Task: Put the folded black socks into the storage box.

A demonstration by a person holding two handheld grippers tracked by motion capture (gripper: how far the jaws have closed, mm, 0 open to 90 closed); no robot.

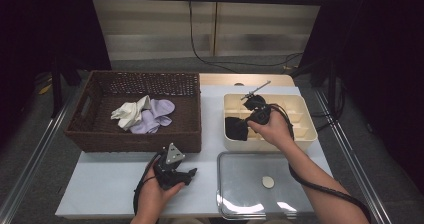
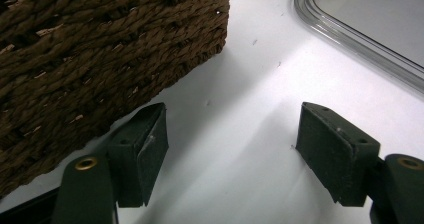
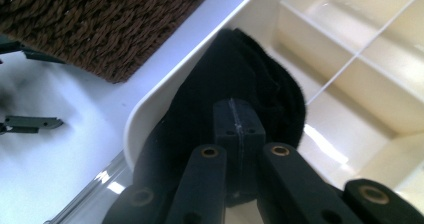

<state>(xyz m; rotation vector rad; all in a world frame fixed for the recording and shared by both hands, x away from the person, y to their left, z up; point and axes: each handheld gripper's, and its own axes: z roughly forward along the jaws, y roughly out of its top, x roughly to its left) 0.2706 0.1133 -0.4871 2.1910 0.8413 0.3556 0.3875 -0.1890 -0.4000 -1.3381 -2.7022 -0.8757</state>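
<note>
A black sock (image 1: 235, 129) lies in the front-left compartment of the cream divided box (image 1: 300, 101), against its rounded corner wall (image 3: 165, 94). My right gripper (image 1: 248, 120) reaches into that compartment from the right. In the right gripper view its pads are pressed together (image 3: 234, 119) and sunk into the black sock (image 3: 270, 89), whose fabric bulges around them. My left gripper (image 1: 186, 175) rests on the white table in front of the wicker basket (image 1: 135, 139). It is open (image 2: 232, 134) with nothing between its fingers, and bare table shows in the gap.
The wicker basket (image 2: 75, 59) holds a white sock (image 1: 131, 113) and a lavender one (image 1: 157, 115). A clear plastic lid (image 1: 240, 184) with a round sticker lies in front of the box; its edge (image 2: 360, 29) is just right of my left gripper. The box's other compartments look bare.
</note>
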